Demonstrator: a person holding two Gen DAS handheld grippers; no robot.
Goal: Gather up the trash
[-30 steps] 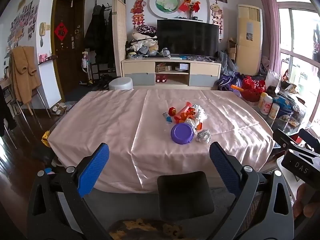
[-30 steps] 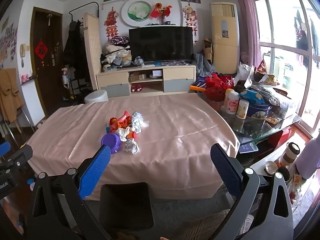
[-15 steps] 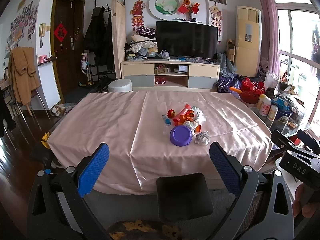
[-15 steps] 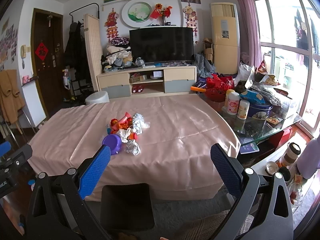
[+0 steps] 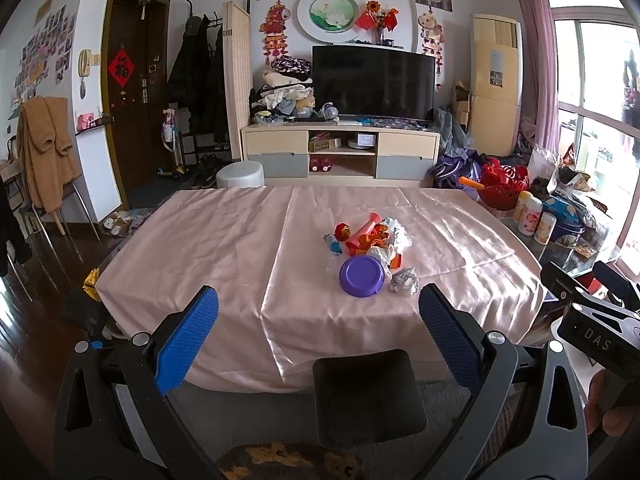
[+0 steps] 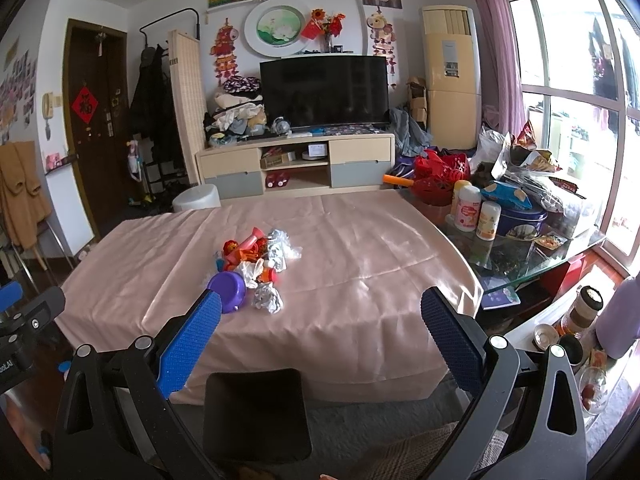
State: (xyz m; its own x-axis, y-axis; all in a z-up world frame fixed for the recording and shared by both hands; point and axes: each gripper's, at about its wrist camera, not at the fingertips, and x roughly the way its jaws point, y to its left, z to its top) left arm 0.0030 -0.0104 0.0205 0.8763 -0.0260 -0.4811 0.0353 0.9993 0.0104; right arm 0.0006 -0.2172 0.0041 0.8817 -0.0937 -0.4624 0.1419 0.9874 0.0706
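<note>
A pile of trash [image 5: 372,242] lies on the pink tablecloth [image 5: 240,248]: orange and red wrappers, white crumpled paper, a crumpled foil ball [image 5: 404,280] and a purple round lid [image 5: 362,276] at the front. The pile also shows in the right wrist view [image 6: 256,256], with the purple lid [image 6: 228,290] and foil ball [image 6: 267,300]. My left gripper [image 5: 318,320] is open and empty, short of the table's near edge. My right gripper [image 6: 320,320] is open and empty, also before the near edge. Both stand well back from the pile.
A black chair back [image 5: 368,396] stands between me and the table. A glass side table [image 6: 520,248] at the right holds bottles, a tin and bags. A TV stand [image 5: 340,152] and white stool [image 5: 240,174] sit behind the table. Cups stand at lower right [image 6: 580,320].
Both views have risen slightly, so the table and pile sit a little lower in frame. The grippers stay open.
</note>
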